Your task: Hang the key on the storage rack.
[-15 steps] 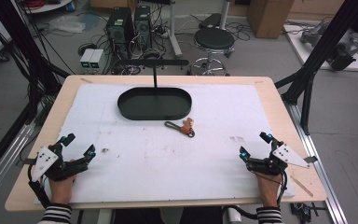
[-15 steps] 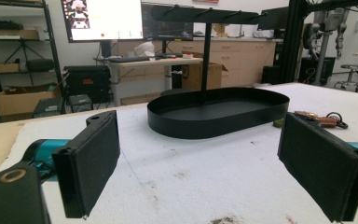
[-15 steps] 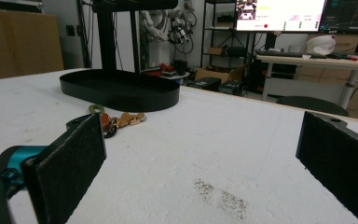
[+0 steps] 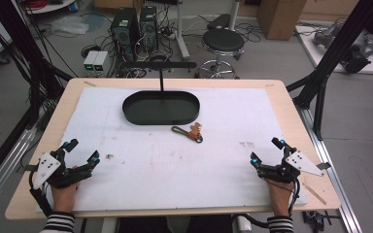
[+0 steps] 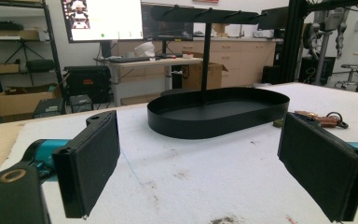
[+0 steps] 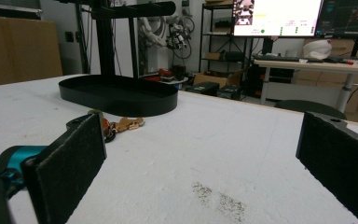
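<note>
While a person sits at the near edge of a wooden table (image 4: 291,94) covered by a white mat (image 4: 165,160), each hand rests low on that mat holding a two-jaw gripper. At the near left corner, the left gripper (image 4: 81,151) has its black padded jaws spread wide with nothing between them. At the near right corner, the right gripper (image 4: 267,150) is spread just as wide and also pinches nothing. Striped sleeve cuffs show at both wrists.

Well apart from both tools, toward the middle of the table, lies a small key bunch (image 4: 190,132): a copper-coloured key on a dark ring with an olive strap. It lies flat on the mat, just in front of a black oval tray (image 4: 160,116), near it but not touching. A thin black post rises from the tray and carries a horizontal bar (image 4: 160,64) at its top.

From the left gripper view the key bunch (image 5: 324,119) sits to the right of the tray (image 5: 214,123); from the right gripper view the key bunch (image 6: 121,125) lies just before the tray (image 6: 121,103).
</note>
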Demonstrator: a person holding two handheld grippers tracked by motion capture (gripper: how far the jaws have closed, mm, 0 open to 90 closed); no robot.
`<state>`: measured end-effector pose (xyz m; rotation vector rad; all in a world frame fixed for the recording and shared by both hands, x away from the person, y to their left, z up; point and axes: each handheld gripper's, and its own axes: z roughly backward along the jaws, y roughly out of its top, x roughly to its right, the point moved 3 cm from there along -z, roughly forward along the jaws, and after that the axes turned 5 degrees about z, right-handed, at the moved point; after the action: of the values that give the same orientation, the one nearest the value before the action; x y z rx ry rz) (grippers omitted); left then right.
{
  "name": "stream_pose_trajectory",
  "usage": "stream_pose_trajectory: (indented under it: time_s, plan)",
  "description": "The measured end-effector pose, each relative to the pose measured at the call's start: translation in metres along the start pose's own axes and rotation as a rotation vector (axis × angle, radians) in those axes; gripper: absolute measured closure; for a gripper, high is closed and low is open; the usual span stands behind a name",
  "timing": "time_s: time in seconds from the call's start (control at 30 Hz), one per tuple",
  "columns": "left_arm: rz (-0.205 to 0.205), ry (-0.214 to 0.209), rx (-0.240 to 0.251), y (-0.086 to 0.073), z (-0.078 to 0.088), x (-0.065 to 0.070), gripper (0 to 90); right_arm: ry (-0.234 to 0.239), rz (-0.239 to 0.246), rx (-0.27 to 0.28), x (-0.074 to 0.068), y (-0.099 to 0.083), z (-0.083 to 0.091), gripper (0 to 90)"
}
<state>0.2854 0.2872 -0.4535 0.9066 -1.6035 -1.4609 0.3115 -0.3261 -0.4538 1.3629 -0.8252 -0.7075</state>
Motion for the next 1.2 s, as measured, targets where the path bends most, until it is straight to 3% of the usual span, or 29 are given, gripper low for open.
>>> stream_pose_trajectory:
  time_s: [0.4, 0.53, 0.73, 0.97, 1.2]
  plan:
    - [0.008, 0.001, -0.001, 0.0, 0.0, 0.0, 13.3, -0.004, -0.009, -0.02, 0.001, 0.0, -0.002, 0.4]
    - [0.009, 0.0, 0.0, 0.0, 0.0, 0.0, 13.3, 0.033, -0.03, -0.06, 0.002, 0.003, -0.008, 0.4]
    - [0.012, -0.001, 0.001, 0.0, 0.0, 0.0, 13.3, 0.109, 0.016, -0.103, 0.001, 0.036, -0.027, 0.4]
    - [0.012, -0.003, 0.001, 0.0, 0.0, 0.0, 13.3, 0.201, 0.074, -0.176, 0.004, 0.085, -0.062, 0.4]
    - [0.009, -0.002, -0.002, 0.0, 0.0, 0.0, 13.3, 0.272, 0.127, -0.258, -0.003, 0.11, -0.093, 0.4]
